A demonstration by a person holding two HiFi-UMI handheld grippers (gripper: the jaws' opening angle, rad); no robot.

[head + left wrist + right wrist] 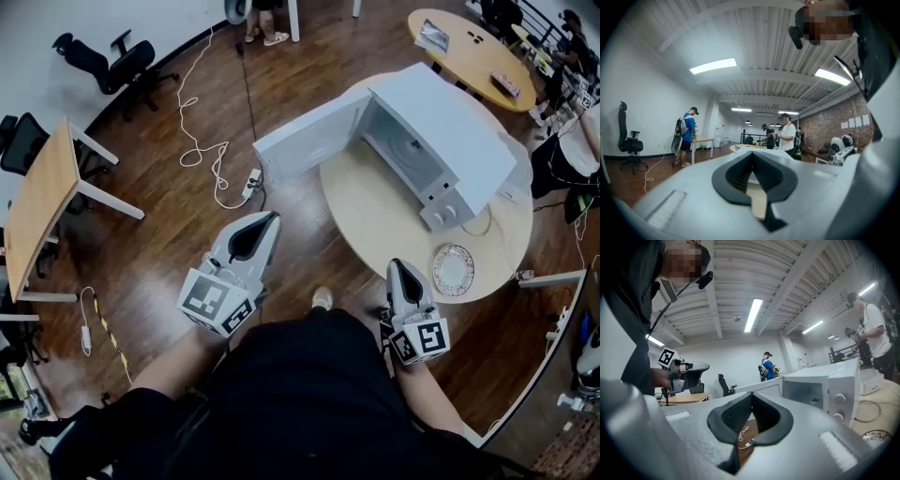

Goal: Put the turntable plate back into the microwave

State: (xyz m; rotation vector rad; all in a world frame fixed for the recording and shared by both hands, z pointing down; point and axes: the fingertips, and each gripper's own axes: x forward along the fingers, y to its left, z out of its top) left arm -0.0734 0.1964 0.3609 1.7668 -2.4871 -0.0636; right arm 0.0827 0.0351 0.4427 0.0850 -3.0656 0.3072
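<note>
The white microwave (pixel 441 141) stands on a round wooden table (pixel 375 202) with its door (pixel 300 141) swung open to the left and its cavity (pixel 808 394) bare. The patterned turntable plate (pixel 454 269) lies flat on the table near the front edge, right of the microwave's knobs; its rim also shows low in the right gripper view (pixel 876 436). My left gripper (pixel 273 217) is shut and empty over the floor, short of the table. My right gripper (pixel 397 263) is shut and empty at the table's near edge, just left of the plate.
A power strip (pixel 251 184) and white cable (pixel 202 150) lie on the floor by the microwave door. A desk (pixel 42 202) and office chairs (pixel 103 61) stand at left, another round table (pixel 469 52) behind. People (pixel 787 133) stand far off.
</note>
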